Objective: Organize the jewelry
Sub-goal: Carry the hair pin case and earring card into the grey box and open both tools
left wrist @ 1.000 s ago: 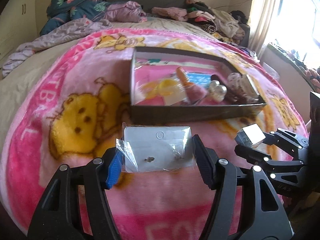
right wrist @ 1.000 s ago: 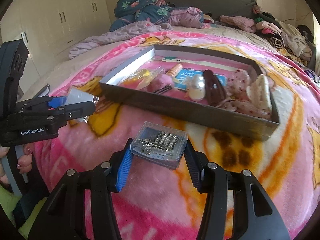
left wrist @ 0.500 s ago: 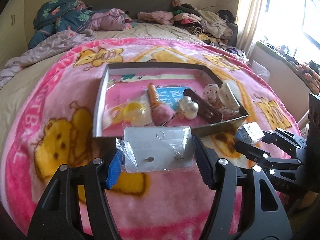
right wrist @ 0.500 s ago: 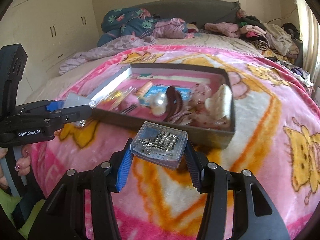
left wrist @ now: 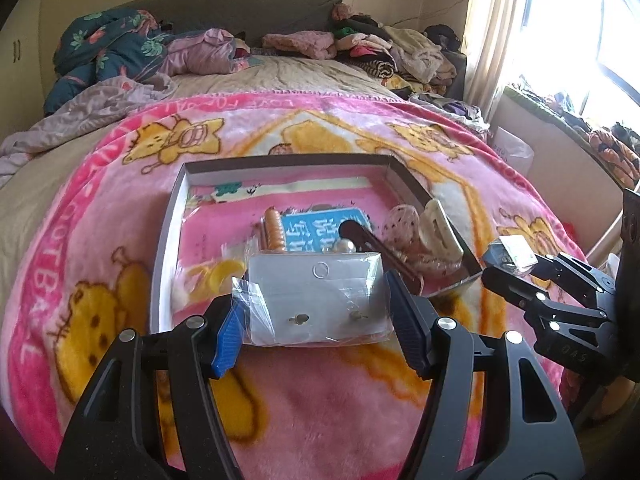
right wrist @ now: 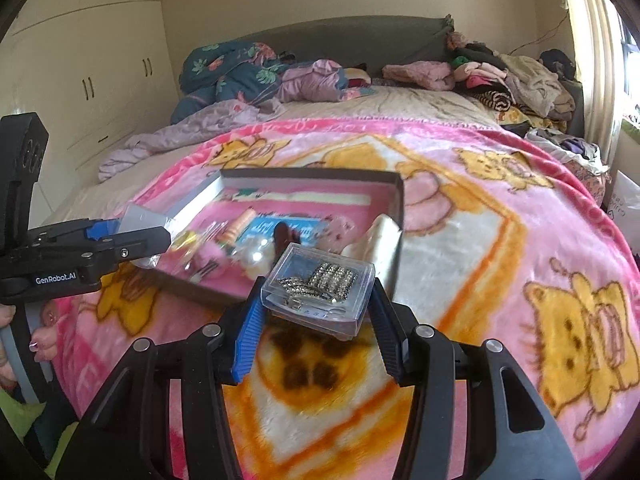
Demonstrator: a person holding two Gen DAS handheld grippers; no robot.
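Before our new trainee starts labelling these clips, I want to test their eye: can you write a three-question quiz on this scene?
1. True or false: the left gripper holds a clear bag with an earring card.
2. What does the right gripper hold? A) a hair claw B) a clear plastic box of rhinestone jewelry C) a comb
3. What does the open tray rest on?

Key
1. True.
2. B.
3. The pink cartoon blanket on the bed.
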